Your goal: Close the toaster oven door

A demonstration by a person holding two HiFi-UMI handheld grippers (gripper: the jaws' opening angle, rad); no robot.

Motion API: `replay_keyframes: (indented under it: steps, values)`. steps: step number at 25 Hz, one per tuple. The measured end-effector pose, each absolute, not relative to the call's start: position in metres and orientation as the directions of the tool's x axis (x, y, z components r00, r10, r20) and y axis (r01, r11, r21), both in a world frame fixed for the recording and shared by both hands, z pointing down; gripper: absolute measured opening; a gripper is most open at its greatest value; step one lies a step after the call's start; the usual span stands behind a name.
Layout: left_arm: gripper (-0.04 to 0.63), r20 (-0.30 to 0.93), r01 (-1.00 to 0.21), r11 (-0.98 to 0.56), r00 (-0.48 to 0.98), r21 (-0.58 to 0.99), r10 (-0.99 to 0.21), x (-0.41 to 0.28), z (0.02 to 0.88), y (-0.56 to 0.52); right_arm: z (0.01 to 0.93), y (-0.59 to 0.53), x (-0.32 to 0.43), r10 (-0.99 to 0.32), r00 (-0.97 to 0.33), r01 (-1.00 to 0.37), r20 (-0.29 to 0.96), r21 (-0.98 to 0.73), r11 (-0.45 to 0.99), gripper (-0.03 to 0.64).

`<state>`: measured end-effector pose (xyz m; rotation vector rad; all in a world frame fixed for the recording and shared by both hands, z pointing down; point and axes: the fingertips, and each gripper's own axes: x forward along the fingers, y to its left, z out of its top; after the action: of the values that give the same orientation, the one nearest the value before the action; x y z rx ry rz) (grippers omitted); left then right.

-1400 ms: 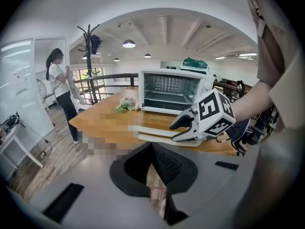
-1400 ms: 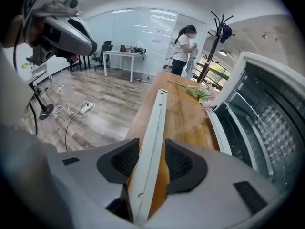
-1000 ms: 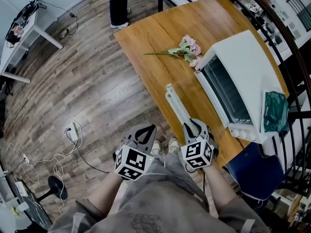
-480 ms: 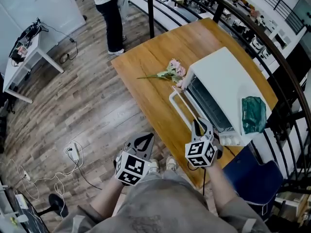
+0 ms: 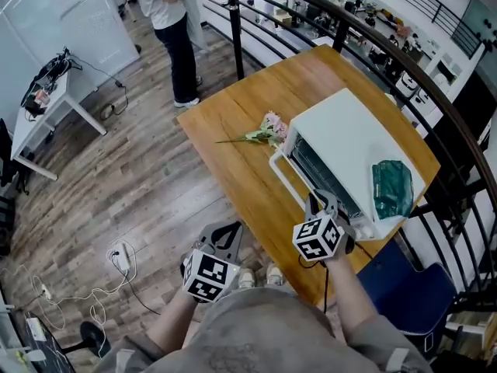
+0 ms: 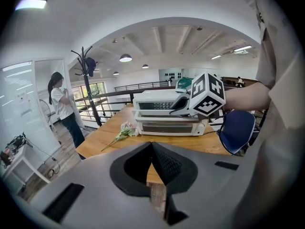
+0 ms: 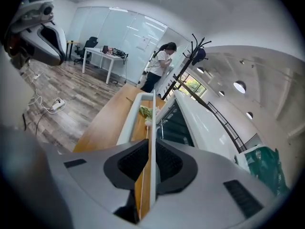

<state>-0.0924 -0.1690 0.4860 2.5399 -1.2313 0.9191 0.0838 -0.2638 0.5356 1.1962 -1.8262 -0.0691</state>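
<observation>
A white toaster oven [image 5: 349, 142] stands on the wooden table [image 5: 233, 123], its glass door [image 5: 293, 183] part-way up. My right gripper [image 5: 322, 202] is shut on the door's near side edge. In the right gripper view the thin door edge [image 7: 151, 123] runs between the pads, with the white handle bar [image 7: 127, 118] to its left and the oven's dark cavity [image 7: 177, 124] to its right. My left gripper [image 5: 225, 233] hangs off the table's near-left side, shut and empty; in its own view the jaws [image 6: 152, 163] meet on nothing.
Pink flowers [image 5: 264, 134] lie on the table by the oven's far corner. A green bag [image 5: 392, 189] rests on the oven's top. A blue chair [image 5: 404, 280] stands at the right, a black railing [image 5: 435, 92] curves behind, and a person [image 5: 171, 22] stands beyond the table.
The door has swung up from lying flat to part-way toward the oven. My right gripper closed on its edge and rose with it. The left gripper stayed low.
</observation>
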Motion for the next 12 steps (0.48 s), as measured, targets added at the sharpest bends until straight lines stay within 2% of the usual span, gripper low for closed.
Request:
replay_keyframes:
  steps: [6,12]
  values:
    - [0.017,0.605,-0.76,-0.637,0.447,-0.132,-0.659,-0.093,0.482,-0.164,0.53,-0.279,0.097,-0.737,-0.083,-0.701,0.671,0.486,0.521,0.061]
    - [0.017,0.61,-0.772,-0.62,0.425,-0.141,-0.668,-0.094,0.48,-0.151,0.526,-0.287,0.114,-0.732,-0.084,-0.782,0.676,0.411,0.469,0.061]
